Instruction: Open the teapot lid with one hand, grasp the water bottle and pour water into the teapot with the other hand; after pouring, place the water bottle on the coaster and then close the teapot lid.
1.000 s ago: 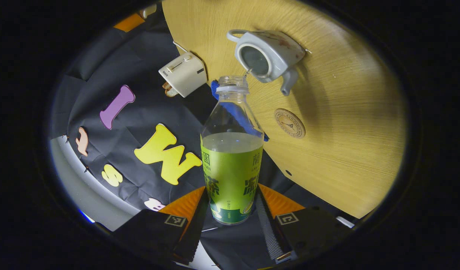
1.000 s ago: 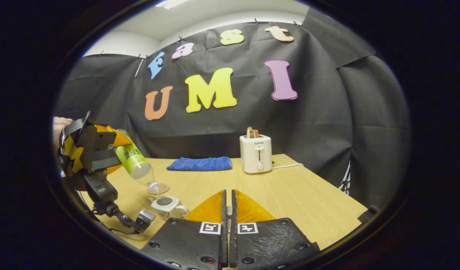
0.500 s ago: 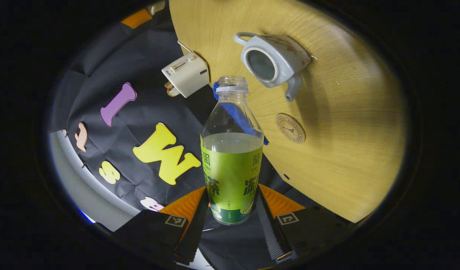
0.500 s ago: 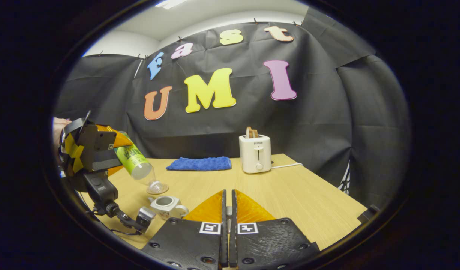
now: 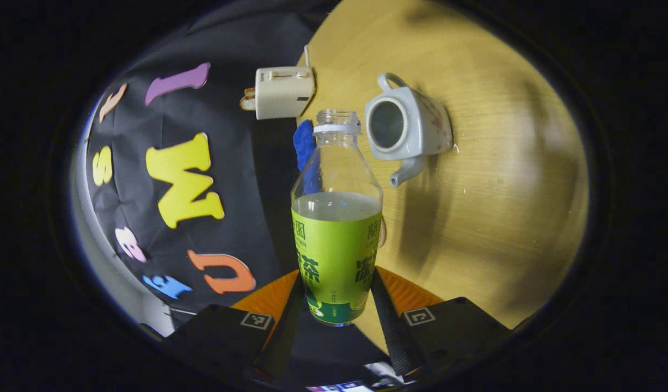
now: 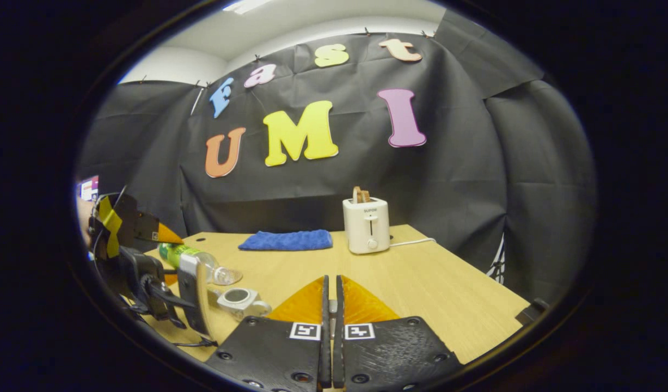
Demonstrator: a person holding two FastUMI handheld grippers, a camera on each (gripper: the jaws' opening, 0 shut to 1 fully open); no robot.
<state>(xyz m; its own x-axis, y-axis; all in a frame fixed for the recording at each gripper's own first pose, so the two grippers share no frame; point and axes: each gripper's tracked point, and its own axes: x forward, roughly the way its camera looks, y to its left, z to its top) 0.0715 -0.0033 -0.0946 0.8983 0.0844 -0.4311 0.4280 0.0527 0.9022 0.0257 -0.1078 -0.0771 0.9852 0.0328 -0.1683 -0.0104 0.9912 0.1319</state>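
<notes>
Hand-held gripper point(image 5: 338, 296) clamping clear plastic water bottle point(image 5: 337, 228), glazed teapot point(image 5: 407, 130)

The bottle point(image 5: 336, 228) is clear with a green label bearing dark characters. The teapot point(image 5: 407, 125) is pale grey-white, the toaster point(image 6: 366, 225) cream, the cloth point(image 6: 286, 240) blue, the counter point(image 6: 421, 283) light wood-grain.

A staged recording booth: black cloth wall point(image 6: 453, 179) behind a wooden table point(image 6: 421, 283) bearing a toaster point(image 6: 366, 225).
</notes>
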